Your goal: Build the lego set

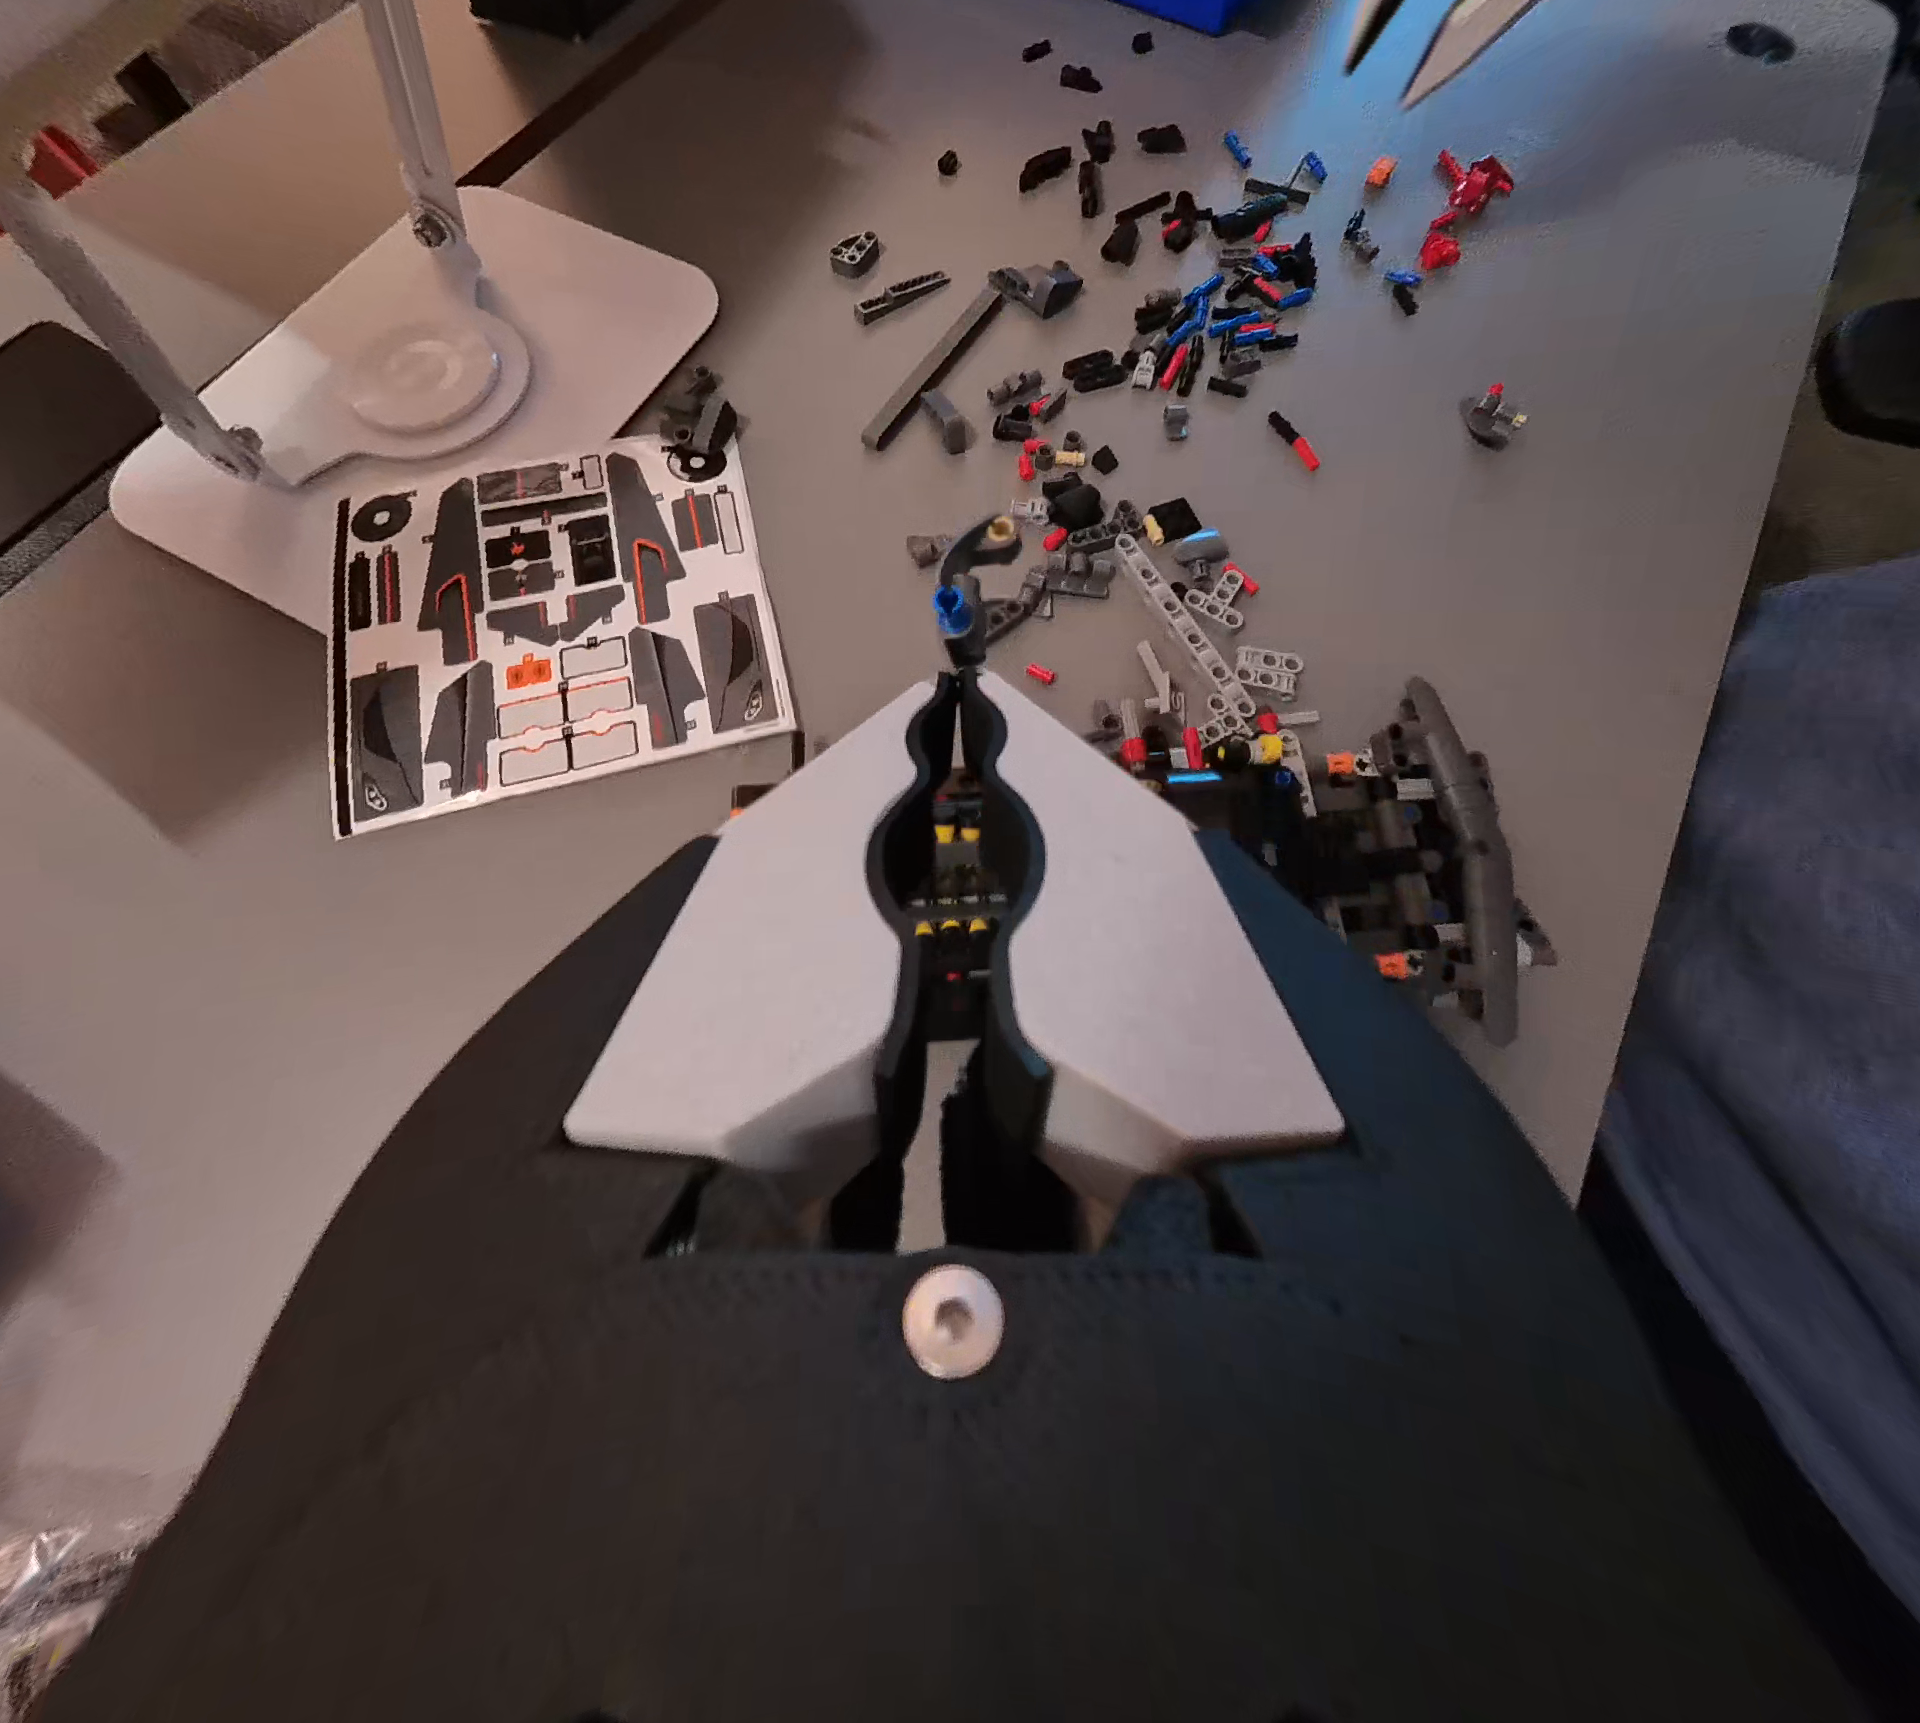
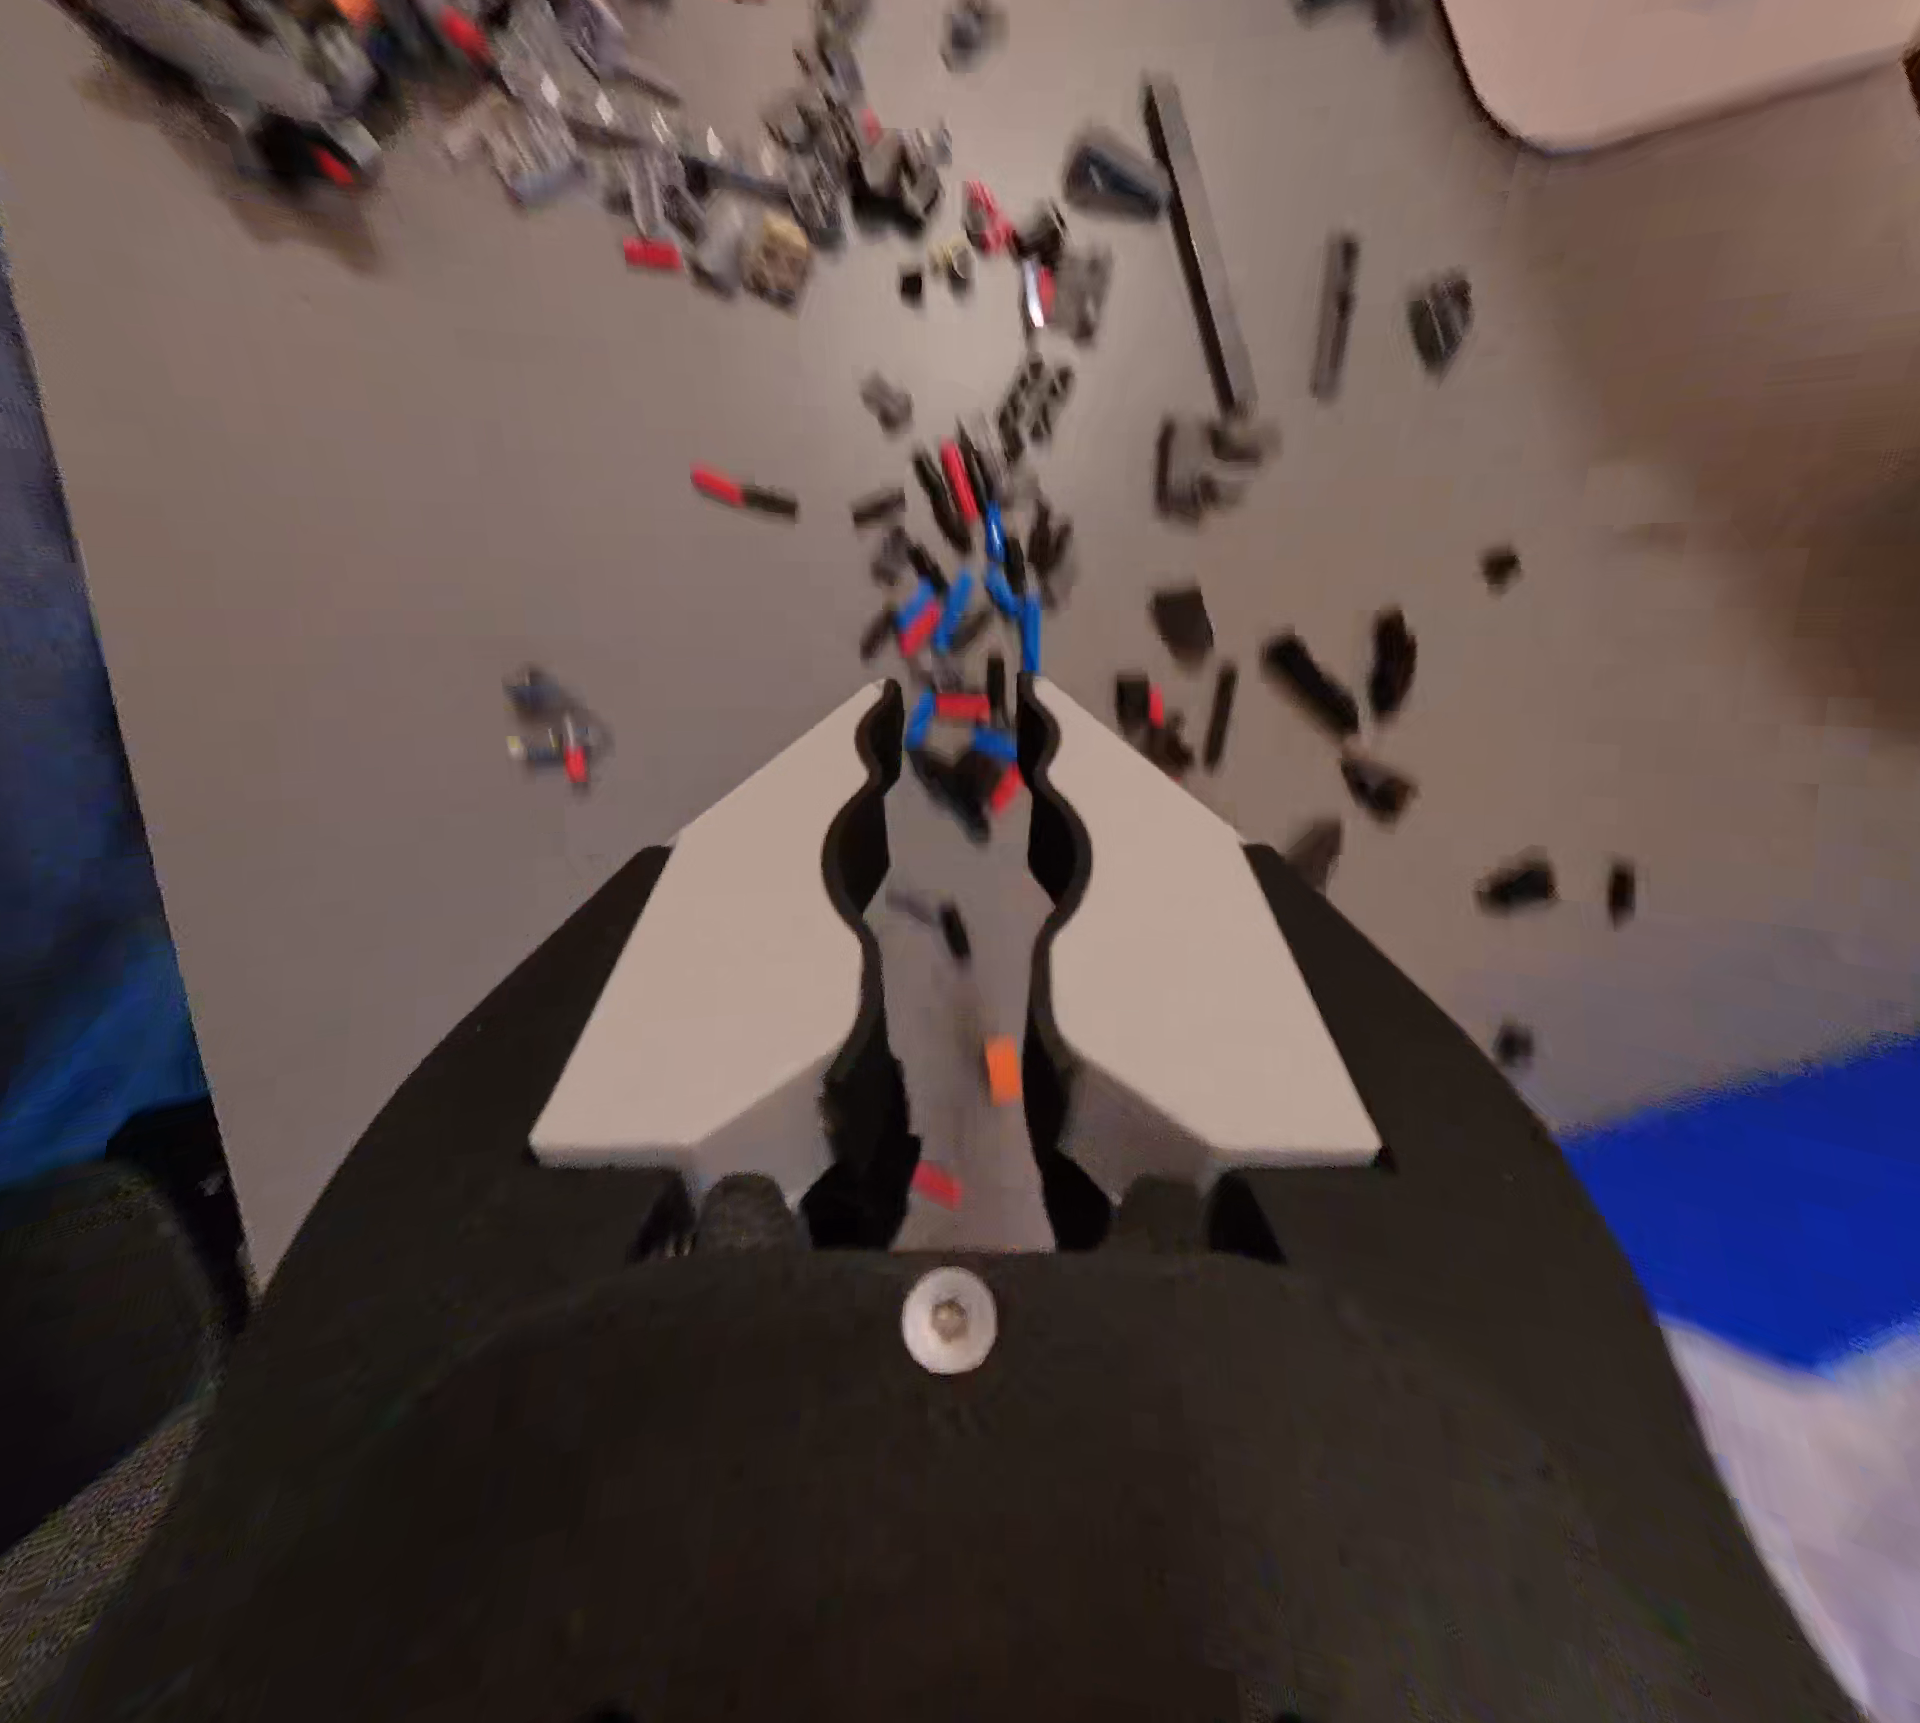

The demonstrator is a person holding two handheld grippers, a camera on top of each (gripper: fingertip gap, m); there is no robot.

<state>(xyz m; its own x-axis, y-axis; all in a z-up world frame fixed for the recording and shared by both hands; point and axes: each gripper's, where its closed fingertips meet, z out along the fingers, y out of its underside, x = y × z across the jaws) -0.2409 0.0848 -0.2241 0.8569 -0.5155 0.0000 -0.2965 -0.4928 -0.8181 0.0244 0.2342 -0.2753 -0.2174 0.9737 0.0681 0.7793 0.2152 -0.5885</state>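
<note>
the right wrist view is motion-blurred, so the loose small plastic lego pieces [image 2: 966, 634] on the grey table [image 2: 416, 530] smear together under the right gripper [image 2: 956, 697], its jaws apart and empty. the left gripper [image 1: 961, 686] pinches a curved black lego piece with a blue pin [image 1: 961, 593] at its tips, hiding part of the dark half-built lego model [image 1: 1413, 852]; the printed sticker sheet [image 1: 551, 634] lies beside a white stand base [image 1: 436, 385].

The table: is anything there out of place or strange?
Nothing looks damaged. The loose pieces lie scattered unsorted over the table, and the sticker sheet sits askew, one corner against the white stand base. The left gripper holds a curved black piece.
</note>
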